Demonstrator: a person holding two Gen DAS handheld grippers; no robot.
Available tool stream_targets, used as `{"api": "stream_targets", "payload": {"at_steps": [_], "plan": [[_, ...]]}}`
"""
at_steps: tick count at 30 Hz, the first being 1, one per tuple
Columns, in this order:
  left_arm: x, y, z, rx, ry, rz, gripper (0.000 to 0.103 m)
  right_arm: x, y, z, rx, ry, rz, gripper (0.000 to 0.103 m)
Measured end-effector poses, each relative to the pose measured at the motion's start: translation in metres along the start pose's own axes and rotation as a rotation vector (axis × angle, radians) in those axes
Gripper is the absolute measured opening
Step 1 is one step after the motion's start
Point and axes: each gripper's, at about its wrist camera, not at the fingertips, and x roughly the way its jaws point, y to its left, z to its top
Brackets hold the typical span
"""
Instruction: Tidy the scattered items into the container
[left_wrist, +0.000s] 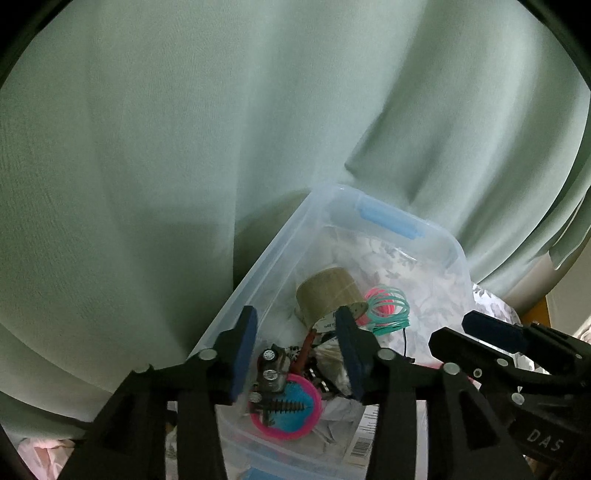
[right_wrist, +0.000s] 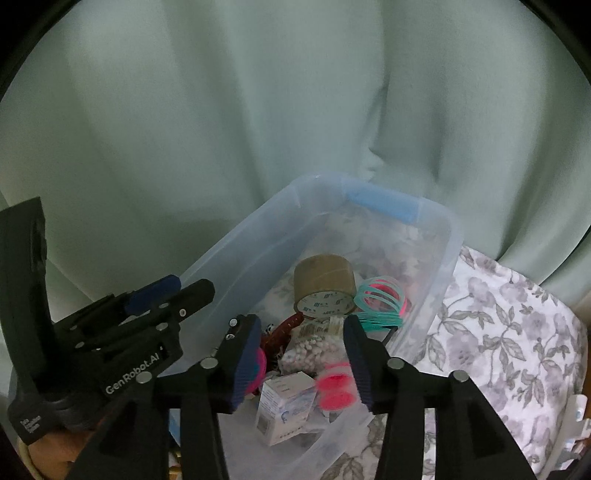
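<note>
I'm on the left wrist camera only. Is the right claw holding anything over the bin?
Observer: No. The right claw is open above the container, with nothing gripped between its fingers.
Operator: What lies under it? My left claw blocks that corner.
Observer: A small white box lies in the container, next to a blurred pink item that I can't identify.
Operator: And to the right of the bin?
Observer: A floral cloth spreads out right beside the container wall.
</note>
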Motion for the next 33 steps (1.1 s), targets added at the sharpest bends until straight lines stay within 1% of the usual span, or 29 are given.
{"api": "stream_targets", "payload": {"at_steps": [2, 4, 6, 9, 10, 12, 13, 14, 16, 18, 20, 25, 27, 30, 33], "plan": [[-0.002, 0.000, 0.000, 0.000, -0.003, -0.004, 0.055, -0.001, 0.001, 0.000, -0.001, -0.001, -0.002, 0.055], [-0.004, -0.001, -0.001, 0.002, -0.001, -0.005, 0.057, -0.002, 0.002, 0.000, -0.001, -0.002, -0.005, 0.058], [-0.005, -0.002, -0.002, 0.005, 0.001, -0.005, 0.064, -0.002, 0.001, 0.000, 0.000, -0.004, -0.011, 0.059], [-0.007, -0.004, -0.003, 0.013, -0.002, -0.002, 0.066, -0.004, 0.000, -0.001, 0.003, -0.008, -0.019, 0.061], [-0.008, -0.005, -0.003, 0.017, -0.003, 0.000, 0.066, -0.004, 0.000, -0.001, 0.005, -0.010, -0.022, 0.062], [-0.009, -0.006, -0.003, 0.026, -0.006, 0.008, 0.073, -0.006, -0.001, -0.001, 0.008, -0.014, -0.025, 0.065], [-0.010, -0.007, -0.003, 0.029, -0.008, 0.011, 0.074, -0.006, -0.002, -0.001, 0.009, -0.016, -0.027, 0.066], [-0.012, -0.008, -0.003, 0.032, -0.011, 0.014, 0.075, -0.008, -0.002, -0.001, 0.010, -0.018, -0.030, 0.067], [-0.015, -0.009, -0.003, 0.038, -0.018, 0.016, 0.075, -0.011, -0.002, -0.003, 0.012, -0.023, -0.040, 0.073], [-0.019, -0.011, -0.003, 0.045, -0.021, 0.020, 0.080, -0.016, -0.004, -0.006, 0.022, -0.028, -0.045, 0.075], [-0.023, -0.014, -0.004, 0.054, -0.025, 0.021, 0.082, -0.020, -0.006, -0.008, 0.031, -0.032, -0.053, 0.078], [-0.034, -0.022, -0.006, 0.080, -0.036, 0.019, 0.083, -0.035, -0.011, -0.016, 0.045, -0.046, -0.079, 0.094], [-0.038, -0.025, -0.007, 0.091, -0.038, 0.015, 0.083, -0.041, -0.012, -0.020, 0.050, -0.050, -0.090, 0.098], [-0.044, -0.031, -0.009, 0.108, -0.042, 0.009, 0.083, -0.050, -0.016, -0.025, 0.059, -0.056, -0.108, 0.102], [-0.050, -0.037, -0.010, 0.124, -0.046, 0.003, 0.084, -0.059, -0.019, -0.031, 0.068, -0.062, -0.127, 0.103]]}}
